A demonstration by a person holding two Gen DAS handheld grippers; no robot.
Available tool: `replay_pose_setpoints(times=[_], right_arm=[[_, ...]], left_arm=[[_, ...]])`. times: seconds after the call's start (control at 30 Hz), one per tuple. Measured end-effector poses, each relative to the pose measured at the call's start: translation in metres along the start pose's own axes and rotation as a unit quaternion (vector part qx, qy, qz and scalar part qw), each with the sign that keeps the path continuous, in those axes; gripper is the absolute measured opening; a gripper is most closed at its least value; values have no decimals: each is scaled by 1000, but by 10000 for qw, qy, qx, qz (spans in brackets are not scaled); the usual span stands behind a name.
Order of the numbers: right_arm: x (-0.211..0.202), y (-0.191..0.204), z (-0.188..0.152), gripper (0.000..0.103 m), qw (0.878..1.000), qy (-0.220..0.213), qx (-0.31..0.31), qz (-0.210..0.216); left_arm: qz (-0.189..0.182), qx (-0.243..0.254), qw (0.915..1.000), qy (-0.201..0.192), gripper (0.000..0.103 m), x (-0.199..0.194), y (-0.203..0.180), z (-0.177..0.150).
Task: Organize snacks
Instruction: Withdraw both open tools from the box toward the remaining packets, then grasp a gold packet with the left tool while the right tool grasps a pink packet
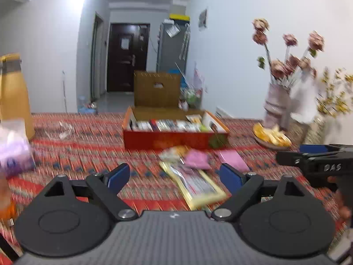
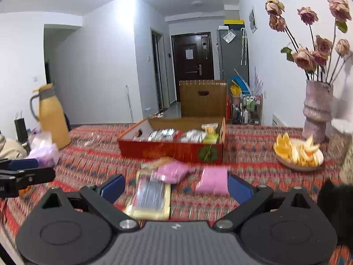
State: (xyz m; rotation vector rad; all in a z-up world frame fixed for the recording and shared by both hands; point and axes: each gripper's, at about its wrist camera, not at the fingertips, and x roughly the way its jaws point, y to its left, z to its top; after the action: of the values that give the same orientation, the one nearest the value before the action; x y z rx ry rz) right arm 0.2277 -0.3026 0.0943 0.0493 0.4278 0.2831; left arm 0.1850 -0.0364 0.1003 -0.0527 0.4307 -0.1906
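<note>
The left gripper [image 1: 174, 177] stands wide open, nothing between its blue pads. The right gripper [image 2: 176, 187] is likewise wide open and empty. The red snack box [image 2: 172, 148] sits mid-table toward the far edge of the patterned tablecloth [image 2: 253, 137], packets upright inside. Just in front lie two pink packets [image 2: 174, 171] [image 2: 213, 181] and a yellow-edged pack [image 2: 152, 196], loose on the cloth.
</note>
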Motion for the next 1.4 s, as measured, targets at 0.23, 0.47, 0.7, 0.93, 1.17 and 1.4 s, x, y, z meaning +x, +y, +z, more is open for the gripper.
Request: replay_pose_setpoints(times=[0.23, 0.47, 0.7, 0.93, 1.17, 1.4], right_arm=[[-26, 14, -75, 100, 9980, 476, 425, 25], [-35, 7, -111, 100, 9945, 767, 698, -134], [-14, -2, -108, 100, 9930, 877, 765, -177], [35, -5, -85, 100, 9925, 1031, 621, -208], [108, 5, -39, 99, 9957, 924, 61, 83], [227, 13, 10, 94, 9927, 1169, -282, 117]], left_arm=[[7, -136, 9984, 552, 91, -20, -13, -52], [-112, -322, 9945, 993, 91, -11, -9, -78], [-64, -165, 9951, 976, 91, 20, -9, -65], [-61, -145, 9946, 1026, 91, 66, 3, -47], [9, 55, 9955, 951, 89, 125, 19, -26], [288, -4, 9970, 719, 87, 166, 51, 5]])
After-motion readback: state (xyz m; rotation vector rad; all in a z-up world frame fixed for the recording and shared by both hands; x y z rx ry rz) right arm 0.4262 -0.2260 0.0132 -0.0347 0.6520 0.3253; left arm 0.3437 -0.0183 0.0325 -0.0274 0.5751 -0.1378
